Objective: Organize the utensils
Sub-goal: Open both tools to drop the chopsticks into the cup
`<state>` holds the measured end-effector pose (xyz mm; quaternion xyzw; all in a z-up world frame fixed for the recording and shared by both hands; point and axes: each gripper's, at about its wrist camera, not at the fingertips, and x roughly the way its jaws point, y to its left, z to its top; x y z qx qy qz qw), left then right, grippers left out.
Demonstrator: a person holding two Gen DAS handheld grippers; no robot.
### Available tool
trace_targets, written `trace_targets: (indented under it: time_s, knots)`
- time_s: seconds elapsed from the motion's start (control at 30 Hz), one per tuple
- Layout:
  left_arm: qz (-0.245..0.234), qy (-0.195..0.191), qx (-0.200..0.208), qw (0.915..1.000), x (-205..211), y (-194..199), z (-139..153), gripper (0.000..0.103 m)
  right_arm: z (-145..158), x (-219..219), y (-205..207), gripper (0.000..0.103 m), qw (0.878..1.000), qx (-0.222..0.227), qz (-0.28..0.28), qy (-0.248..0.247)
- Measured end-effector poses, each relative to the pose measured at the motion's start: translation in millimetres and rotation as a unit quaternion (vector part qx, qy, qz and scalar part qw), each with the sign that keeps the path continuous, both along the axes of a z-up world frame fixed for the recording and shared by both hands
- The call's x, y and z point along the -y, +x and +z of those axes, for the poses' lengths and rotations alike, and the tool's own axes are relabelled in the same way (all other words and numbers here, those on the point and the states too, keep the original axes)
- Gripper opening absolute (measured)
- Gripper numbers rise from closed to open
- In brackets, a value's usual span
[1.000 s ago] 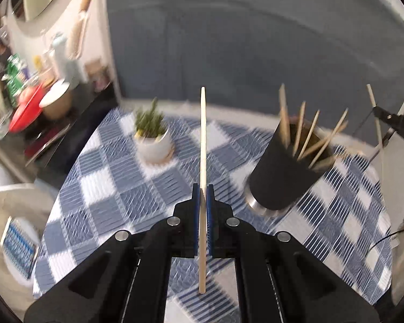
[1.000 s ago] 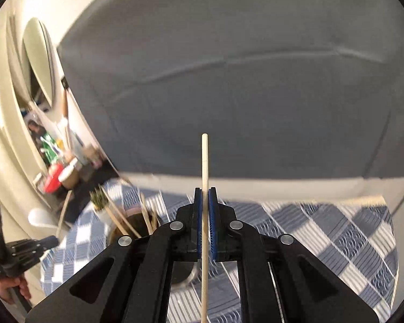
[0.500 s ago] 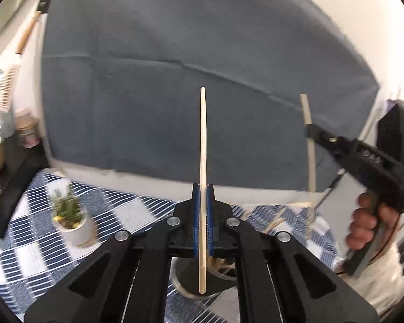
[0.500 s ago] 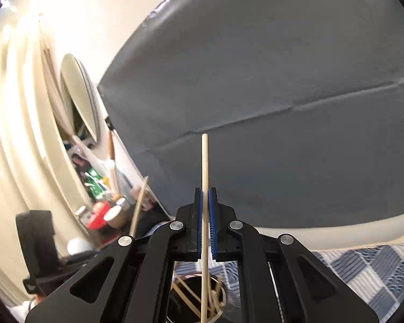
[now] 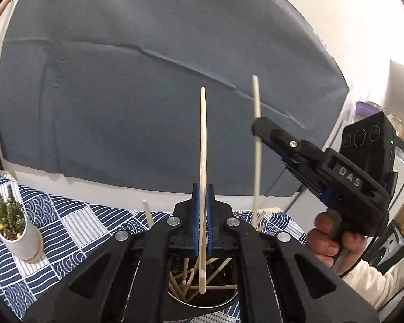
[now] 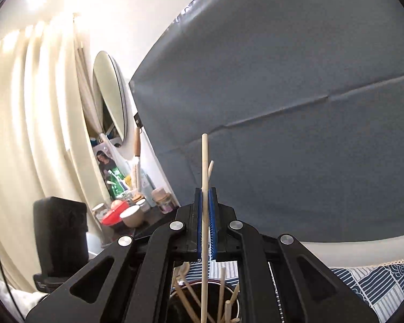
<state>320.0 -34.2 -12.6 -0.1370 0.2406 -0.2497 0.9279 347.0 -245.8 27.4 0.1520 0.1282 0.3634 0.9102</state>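
Note:
My left gripper [image 5: 202, 188] is shut on a pale wooden chopstick [image 5: 202, 140] held upright, its lower end hanging inside the round dark holder [image 5: 215, 300] that holds several chopsticks. My right gripper [image 6: 206, 191] is shut on another upright chopstick [image 6: 204, 161], its lower end down in the same holder [image 6: 215, 288]. The right gripper also shows in the left wrist view [image 5: 256, 129], clamping its chopstick [image 5: 256, 99] just right of mine. Another chopstick tip [image 6: 210, 169] stands just behind the right one.
The table wears a blue and white patterned cloth [image 5: 67, 226]. A small potted succulent [image 5: 12, 231] stands at the left. A grey backdrop [image 5: 148, 94] hangs behind. A side shelf with a red dish [image 6: 113, 215], jars and a mirror [image 6: 109, 97] lies at the left.
Both grippers have swung in over the holder and tilted up. Both chopsticks now hang with their lower ends inside it, side by side.

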Motion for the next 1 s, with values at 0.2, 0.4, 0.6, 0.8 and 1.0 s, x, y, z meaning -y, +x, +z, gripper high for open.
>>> trace_targets:
  time_s: [0.2,0.4,0.6,0.8,1.0]
  knots:
    - [-0.009,-0.008,0.017,0.9998,-4.3,-11.9,-11.7,0.005,-17.6,-10.6,-0.9,0.005,1.0,0.004,0.004,-0.011]
    - [0.0,0.017,0.017,0.9997,-8.4,-26.6,-12.5,0.021,-19.0,-8.2,-14.6,0.009,0.998,-0.007,-0.038,-0.049]
    - [0.019,0.042,0.012,0.9989,-16.1,-49.5,-7.9,0.049,-12.5,0.0,-30.3,0.034,0.996,-0.021,-0.054,-0.061]
    - [0.03,0.057,-0.011,0.9978,-17.1,-74.0,-9.3,0.058,-10.7,-0.1,-58.8,0.054,0.992,-0.028,-0.064,-0.104]
    - [0.04,0.071,-0.013,0.9966,-17.7,-108.0,-8.9,0.069,-10.8,4.6,-95.5,0.066,0.99,-0.031,-0.07,-0.117]
